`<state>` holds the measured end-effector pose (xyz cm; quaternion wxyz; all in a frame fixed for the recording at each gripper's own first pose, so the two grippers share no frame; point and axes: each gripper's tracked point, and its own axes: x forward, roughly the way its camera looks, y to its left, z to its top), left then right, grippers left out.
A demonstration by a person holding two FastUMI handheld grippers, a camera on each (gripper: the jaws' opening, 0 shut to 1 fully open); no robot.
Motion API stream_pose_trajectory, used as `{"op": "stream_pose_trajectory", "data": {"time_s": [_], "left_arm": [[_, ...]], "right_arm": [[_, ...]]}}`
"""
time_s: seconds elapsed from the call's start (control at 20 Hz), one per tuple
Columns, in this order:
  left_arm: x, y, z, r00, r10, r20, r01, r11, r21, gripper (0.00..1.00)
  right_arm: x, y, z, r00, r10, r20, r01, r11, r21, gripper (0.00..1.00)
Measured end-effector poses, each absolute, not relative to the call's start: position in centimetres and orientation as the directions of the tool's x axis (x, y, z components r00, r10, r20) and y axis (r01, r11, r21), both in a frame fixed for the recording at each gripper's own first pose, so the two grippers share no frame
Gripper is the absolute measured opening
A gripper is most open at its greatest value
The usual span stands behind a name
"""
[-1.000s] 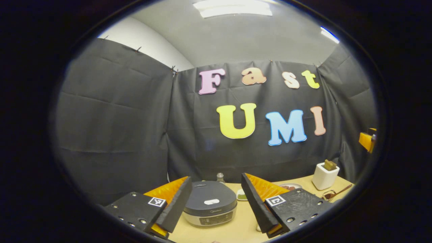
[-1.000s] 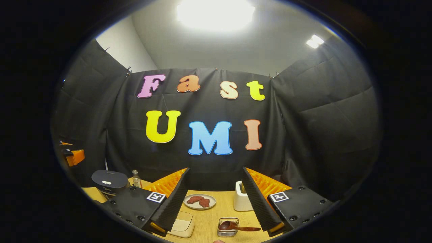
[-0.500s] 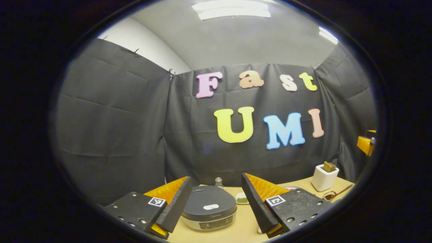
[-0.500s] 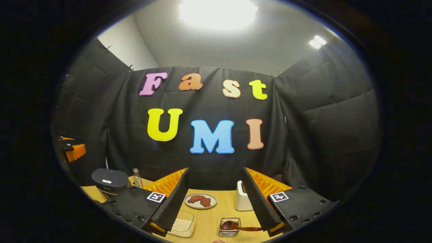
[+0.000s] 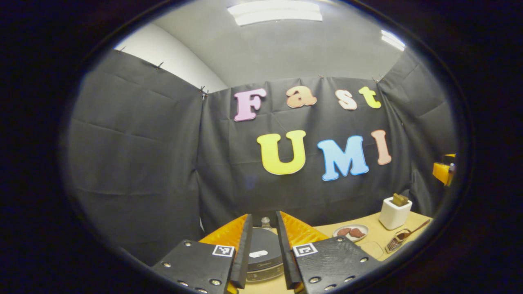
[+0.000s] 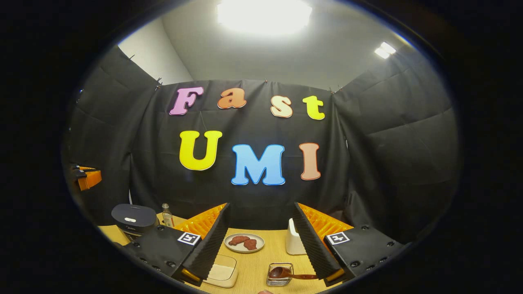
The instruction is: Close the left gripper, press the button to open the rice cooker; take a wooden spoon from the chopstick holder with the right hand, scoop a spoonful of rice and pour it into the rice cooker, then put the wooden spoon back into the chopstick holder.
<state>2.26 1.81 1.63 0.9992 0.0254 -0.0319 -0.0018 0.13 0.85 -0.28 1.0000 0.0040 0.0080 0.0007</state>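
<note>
The dark rice cooker (image 5: 261, 251) sits lid-down on the wooden table, seen through the narrow gap of my left gripper (image 5: 263, 216). Its jaws are drawn close but not touching, with nothing between them. A white button (image 5: 258, 254) shows on the lid. The cooker (image 6: 132, 218) also stands at the far left in the right gripper view. My right gripper (image 6: 261, 206) hovers wide open above the table. A wooden spoon (image 6: 286, 274) lies across a small glass dish just below it. The white chopstick holder (image 6: 293, 243) stands behind, partly hidden by the right finger.
A plate with red pieces (image 6: 244, 242) sits mid-table, a shallow box of pale grains (image 6: 222, 272) in front of it. A small bottle (image 6: 166, 215) stands behind the cooker. The chopstick holder (image 5: 394, 212) and the spoon (image 5: 410, 233) lie at the right in the left gripper view.
My left gripper's jaws have closed much of the way and it has shifted so the cooker sits between them. The right gripper has barely moved.
</note>
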Motion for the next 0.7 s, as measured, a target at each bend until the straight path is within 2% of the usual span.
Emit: {"op": "stream_pose_trajectory", "data": {"time_s": [0.05,0.1,0.25,0.4,0.7], "left_arm": [[2.6,1.5,1.5,0.998,-0.029,0.052,0.027,0.999,0.044,0.24],[2.6,2.0,1.6,0.998,-0.019,0.054,0.017,0.999,0.039,0.22],[3.7,2.9,1.5,0.998,-0.024,0.061,0.022,0.999,0.035,0.03],[5.2,2.8,0.1,0.998,-0.058,0.029,0.057,0.998,0.007,0.0],[10.0,5.2,-4.5,0.994,-0.065,-0.085,0.061,0.997,-0.051,0.01]], "right_arm": [[0.1,0.9,-0.3,1.0,0.002,-0.017,-0.002,1.0,0.011,0.96],[0.1,1.0,-0.4,1.0,0.003,-0.019,-0.003,1.0,0.012,0.96],[0.2,1.1,-0.6,1.0,-0.001,-0.024,0.001,1.0,0.005,0.96],[-0.3,1.2,-0.7,1.0,-0.011,-0.029,0.011,1.0,0.004,0.96],[-1.0,0.3,-1.0,0.997,-0.066,-0.041,0.065,0.998,-0.024,0.96]]}}
